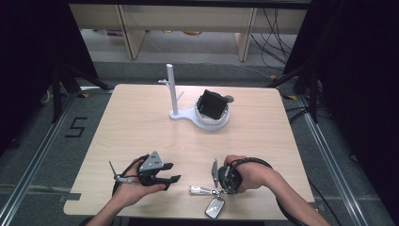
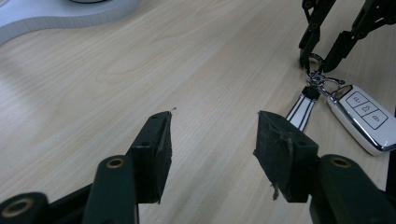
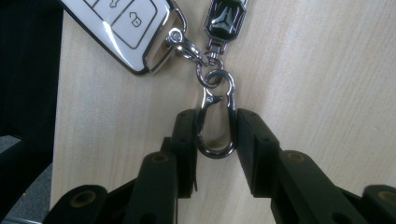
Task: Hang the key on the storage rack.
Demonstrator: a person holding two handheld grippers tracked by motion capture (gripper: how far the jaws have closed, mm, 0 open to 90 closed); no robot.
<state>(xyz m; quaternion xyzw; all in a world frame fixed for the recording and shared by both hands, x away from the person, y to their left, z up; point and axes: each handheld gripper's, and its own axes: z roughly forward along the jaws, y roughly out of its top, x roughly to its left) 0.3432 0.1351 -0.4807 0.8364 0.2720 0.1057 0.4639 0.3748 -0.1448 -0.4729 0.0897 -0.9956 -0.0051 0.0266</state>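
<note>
At the table's (image 1: pixel 141 122) near left, the left gripper (image 1: pixel 173 172) is held with jaws apart over bare wood. Further right, the right gripper (image 3: pixel 217 135) is closed on the clip (image 3: pixel 215 122) of a car key (image 3: pixel 126 28), seemingly pressed from both sides, near the front edge.

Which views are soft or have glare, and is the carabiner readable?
High view: even light on the table, dark surroundings, key fob small. Left gripper view: near pads soft, fob sharper. Right gripper view: carabiner crisp between the right gripper pads, glints on its metal.
</note>
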